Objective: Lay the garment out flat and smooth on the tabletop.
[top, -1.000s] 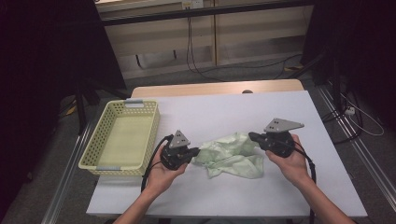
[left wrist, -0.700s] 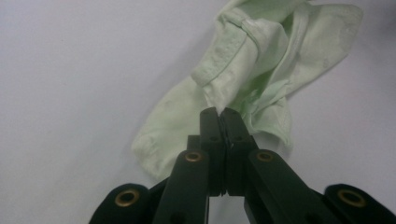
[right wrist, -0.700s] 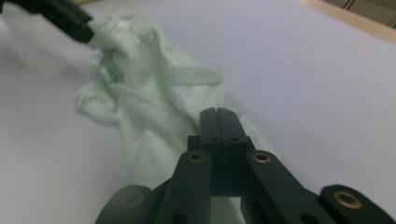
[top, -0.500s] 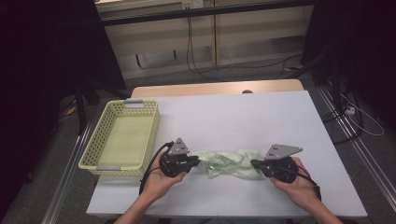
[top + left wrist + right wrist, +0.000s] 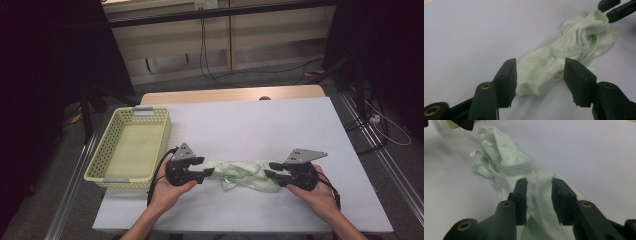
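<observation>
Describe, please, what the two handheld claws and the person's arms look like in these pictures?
Both are black. The left claw and the right claw each have two blocky jaws with small screw holes and brass-coloured pivot bushings. Each carries a grey three-cornered plate on top, and a black cable trails from the body. The person's forearms are bare, with no sleeves in view.

The pale green, crumpled cloth garment point(image 5: 245, 173) lies stretched in a twisted band across the white worktop point(image 5: 260, 125), its ribbed hem bunched mid-length.
</observation>
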A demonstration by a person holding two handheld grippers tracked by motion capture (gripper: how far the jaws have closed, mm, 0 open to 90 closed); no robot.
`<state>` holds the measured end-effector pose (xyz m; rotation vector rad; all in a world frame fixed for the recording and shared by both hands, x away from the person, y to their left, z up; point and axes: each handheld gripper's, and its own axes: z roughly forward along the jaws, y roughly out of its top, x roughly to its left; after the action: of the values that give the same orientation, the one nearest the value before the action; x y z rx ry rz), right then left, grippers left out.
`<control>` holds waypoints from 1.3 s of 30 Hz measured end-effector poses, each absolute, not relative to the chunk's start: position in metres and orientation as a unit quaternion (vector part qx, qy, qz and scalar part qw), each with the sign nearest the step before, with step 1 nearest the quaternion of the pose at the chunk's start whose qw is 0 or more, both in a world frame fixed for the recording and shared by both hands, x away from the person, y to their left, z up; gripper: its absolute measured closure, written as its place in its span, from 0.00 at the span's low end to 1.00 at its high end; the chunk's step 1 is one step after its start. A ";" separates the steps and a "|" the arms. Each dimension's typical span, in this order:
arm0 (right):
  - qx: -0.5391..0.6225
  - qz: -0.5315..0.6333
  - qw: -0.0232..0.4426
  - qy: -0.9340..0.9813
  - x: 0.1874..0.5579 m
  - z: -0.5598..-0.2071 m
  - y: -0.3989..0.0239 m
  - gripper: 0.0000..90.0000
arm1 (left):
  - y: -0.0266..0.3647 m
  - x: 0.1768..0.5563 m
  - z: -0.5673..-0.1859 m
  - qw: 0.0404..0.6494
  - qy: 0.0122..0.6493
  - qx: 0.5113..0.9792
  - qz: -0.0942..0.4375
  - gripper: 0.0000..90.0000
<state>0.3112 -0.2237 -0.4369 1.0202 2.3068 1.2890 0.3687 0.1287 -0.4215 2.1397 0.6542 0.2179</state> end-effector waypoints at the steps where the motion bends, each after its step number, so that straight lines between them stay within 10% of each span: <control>1: 0.354 0.449 0.154 0.806 0.312 -0.437 -0.223 0.69 | 0.128 0.370 -0.424 0.431 0.263 0.859 0.083 0.47; 10: 0.351 0.431 0.121 0.823 0.319 -0.444 -0.218 0.71 | 0.118 0.371 -0.434 0.407 0.260 0.872 0.079 0.30; 17: 0.330 0.443 0.112 0.826 0.314 -0.444 -0.213 0.99 | 0.128 0.375 -0.427 0.451 0.268 0.851 0.036 0.48; 39: 0.337 0.445 0.158 0.814 0.316 -0.434 -0.224 1.00 | 0.119 0.381 -0.433 0.442 0.265 0.857 0.027 0.78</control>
<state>0.3161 -0.2240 -0.4337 0.9631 2.3291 1.2729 0.3811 0.1187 -0.4328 2.1262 0.6589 0.0666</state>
